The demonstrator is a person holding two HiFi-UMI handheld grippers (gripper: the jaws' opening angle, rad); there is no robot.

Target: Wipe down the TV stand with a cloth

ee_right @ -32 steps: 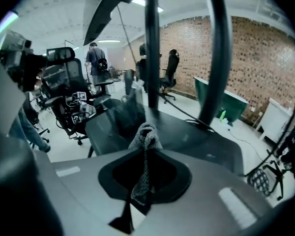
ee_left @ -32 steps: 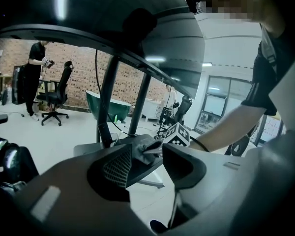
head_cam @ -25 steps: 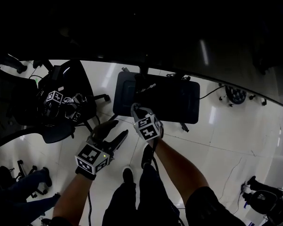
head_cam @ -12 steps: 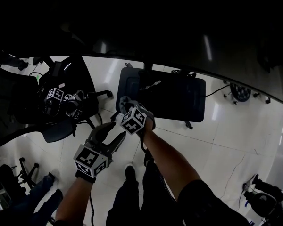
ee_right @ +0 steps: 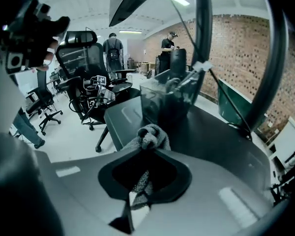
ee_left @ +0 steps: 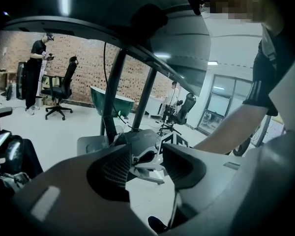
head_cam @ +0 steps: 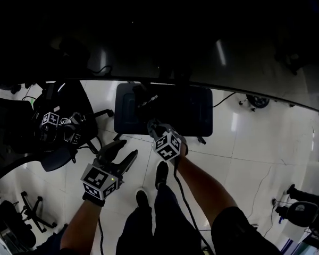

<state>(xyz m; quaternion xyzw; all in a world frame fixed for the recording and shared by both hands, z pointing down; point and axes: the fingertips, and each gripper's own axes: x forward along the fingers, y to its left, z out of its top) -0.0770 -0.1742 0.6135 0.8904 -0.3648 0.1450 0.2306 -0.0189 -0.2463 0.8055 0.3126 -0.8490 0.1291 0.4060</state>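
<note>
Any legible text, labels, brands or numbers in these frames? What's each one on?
None readable.
Left gripper and right gripper: their cubes bear only square black-and-white marker patterns, no letters or digits.
Cloth and TV stand: no print visible; the head view is dark.

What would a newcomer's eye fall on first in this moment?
First, the right gripper, its fingers shut on a grey cloth, at the near edge of the dark TV stand base in the middle of the head view. Next, the left gripper, fingers apart and empty, over the pale floor beside it, and a black office chair bearing marker cubes at far left.
</note>
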